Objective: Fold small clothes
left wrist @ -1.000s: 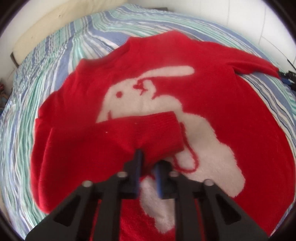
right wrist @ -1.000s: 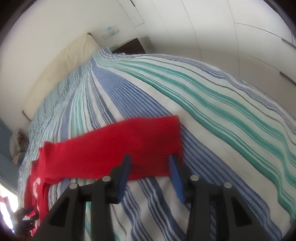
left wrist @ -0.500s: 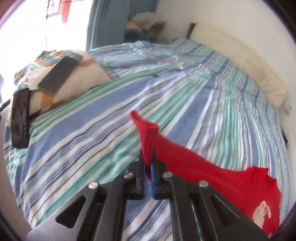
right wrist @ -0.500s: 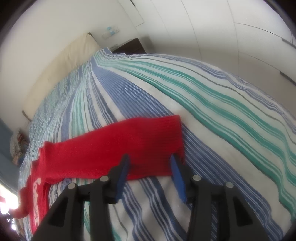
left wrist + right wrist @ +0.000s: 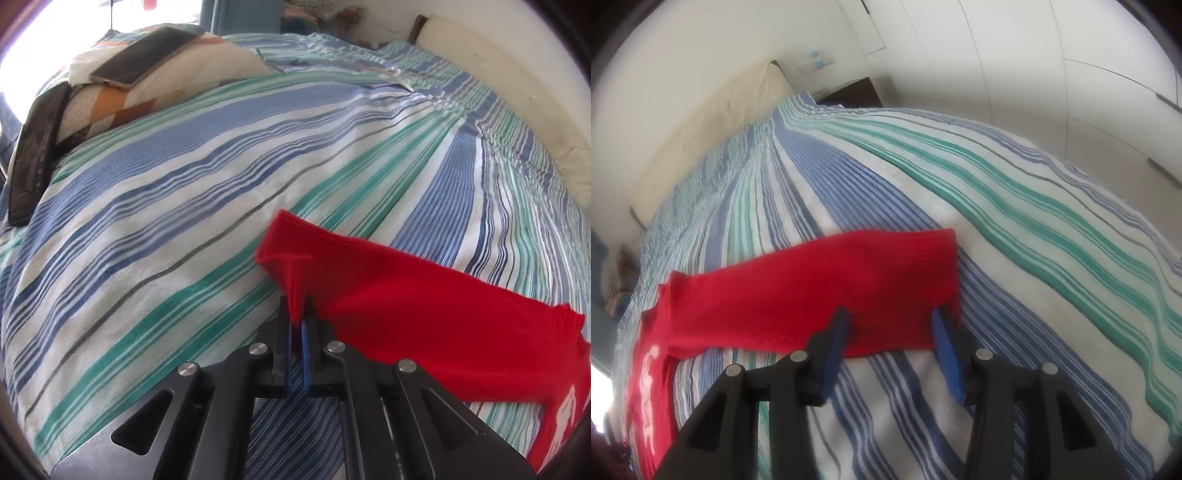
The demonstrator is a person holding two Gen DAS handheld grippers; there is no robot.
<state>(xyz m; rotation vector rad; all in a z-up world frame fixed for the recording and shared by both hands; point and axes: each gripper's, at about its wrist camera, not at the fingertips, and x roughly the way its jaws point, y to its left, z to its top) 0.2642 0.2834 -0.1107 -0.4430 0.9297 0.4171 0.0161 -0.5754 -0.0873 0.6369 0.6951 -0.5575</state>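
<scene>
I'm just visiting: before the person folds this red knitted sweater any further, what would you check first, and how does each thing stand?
1. Left gripper shut on a pinch of the red knitted sweater's left sleeve: ok.
2. Left sleeve lying flat: not ok, a fold stands up at the pinch.
3. Right gripper open around the right sleeve's cuff: ok.
4. Right sleeve stretched out flat on the striped bedspread: ok.
5. Sweater body smooth: cannot tell, mostly out of view.

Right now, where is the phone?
In the left wrist view, the phone lies at upper left on a patterned pillow, far from the red sweater.
</scene>
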